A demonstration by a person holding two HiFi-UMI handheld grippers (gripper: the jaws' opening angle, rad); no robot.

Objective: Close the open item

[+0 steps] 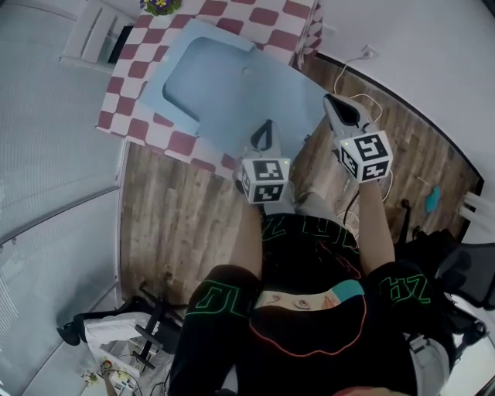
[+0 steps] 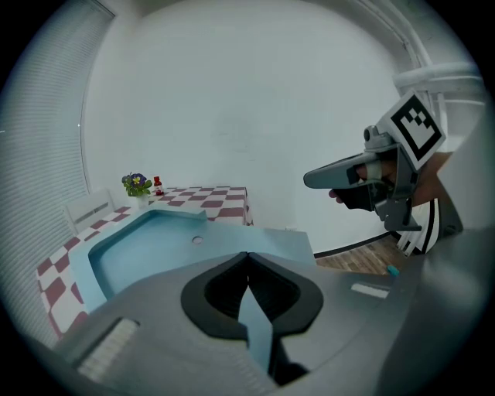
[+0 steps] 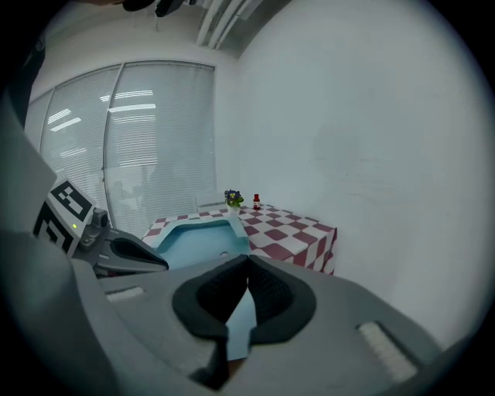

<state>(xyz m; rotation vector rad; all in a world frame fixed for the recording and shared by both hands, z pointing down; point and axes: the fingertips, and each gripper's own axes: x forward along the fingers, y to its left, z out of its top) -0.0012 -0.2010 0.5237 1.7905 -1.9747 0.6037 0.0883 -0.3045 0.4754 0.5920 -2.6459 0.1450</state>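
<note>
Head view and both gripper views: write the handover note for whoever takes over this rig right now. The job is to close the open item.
Left hand-held gripper: shut, empty, over the near edge of the light blue item; contact can't be told.
Right hand-held gripper: shut, empty, by the item's near right corner.
Light blue item: lies open, hollow side up, on the checkered table, overhanging its near edge.
Done: nothing yet; the item is not closed.
Left: close it.
</note>
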